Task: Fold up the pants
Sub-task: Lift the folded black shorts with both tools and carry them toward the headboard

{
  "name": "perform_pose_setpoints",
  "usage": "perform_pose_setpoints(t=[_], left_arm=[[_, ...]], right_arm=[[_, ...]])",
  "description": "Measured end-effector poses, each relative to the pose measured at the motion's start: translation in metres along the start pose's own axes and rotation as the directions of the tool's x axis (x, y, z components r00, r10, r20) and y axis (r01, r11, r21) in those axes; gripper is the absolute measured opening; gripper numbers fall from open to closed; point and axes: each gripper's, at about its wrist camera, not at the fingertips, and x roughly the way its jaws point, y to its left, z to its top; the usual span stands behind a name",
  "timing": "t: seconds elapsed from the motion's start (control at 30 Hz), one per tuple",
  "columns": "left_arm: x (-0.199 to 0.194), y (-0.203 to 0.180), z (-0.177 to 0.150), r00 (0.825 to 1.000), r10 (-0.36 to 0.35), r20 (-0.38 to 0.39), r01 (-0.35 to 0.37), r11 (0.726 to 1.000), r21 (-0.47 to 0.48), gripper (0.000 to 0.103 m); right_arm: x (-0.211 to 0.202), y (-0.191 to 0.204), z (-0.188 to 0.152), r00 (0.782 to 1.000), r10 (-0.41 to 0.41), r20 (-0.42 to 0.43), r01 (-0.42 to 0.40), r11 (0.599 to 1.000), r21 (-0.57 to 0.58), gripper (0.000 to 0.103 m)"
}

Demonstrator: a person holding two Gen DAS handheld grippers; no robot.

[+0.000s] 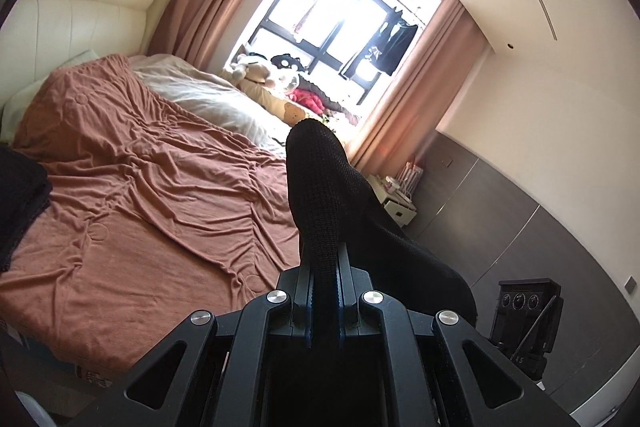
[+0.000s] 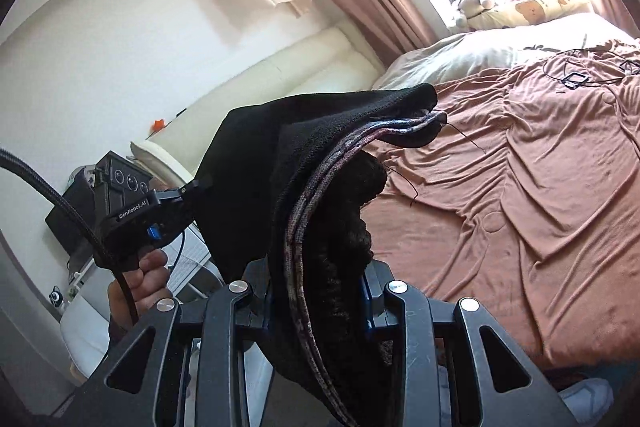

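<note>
Black knit pants (image 1: pixel 320 187) hang in the air between both grippers, over the near edge of the bed. My left gripper (image 1: pixel 324 259) is shut on a narrow fold of the fabric, which rises past its fingers and drapes off to the right. In the right wrist view my right gripper (image 2: pixel 320 287) is shut on a thick bunch of the pants (image 2: pixel 304 147), showing a striped band and a fuzzy lining. The left gripper (image 2: pixel 196 187), held by a hand (image 2: pixel 148 279), pinches the pants' left edge there.
A bed with a wrinkled brown sheet (image 1: pixel 140 187) lies ahead, a cream duvet (image 1: pixel 208 95) and soft toys (image 1: pixel 260 67) at the window side. Another black cloth (image 1: pixel 20 195) lies at the bed's left edge. Cables and a small device (image 2: pixel 576 79) rest on the sheet. A nightstand (image 1: pixel 396 203) stands by the curtain.
</note>
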Motion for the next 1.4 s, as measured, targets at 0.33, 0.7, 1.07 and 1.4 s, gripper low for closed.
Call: perform_pose_setpoints(t=[0.33,0.7,1.07,1.4], left_arm=[[-0.058,0.058,0.014,0.995,0.080,0.061,-0.078,0.996,-0.038,0.008],[-0.094,0.159,0.043,0.965,0.232,0.122,-0.216,0.967,-0.132,0.008],[-0.121,0.242,0.081,0.924,0.344,0.166,-0.310,0.930,-0.199,0.008],[-0.140,0.312,0.104,0.871,0.458,0.179,-0.411,0.878,-0.245,0.007]], right_arm=[[0.066,0.004,0.022,0.995,0.083,-0.052,-0.085,0.995,-0.042,0.029],[0.200,0.012,0.055,0.978,0.135,-0.156,-0.149,0.986,-0.080,0.028],[0.319,0.020,0.084,0.953,0.193,-0.236,-0.225,0.967,-0.120,0.028],[0.416,0.032,0.088,0.917,0.239,-0.320,-0.289,0.950,-0.121,0.028]])
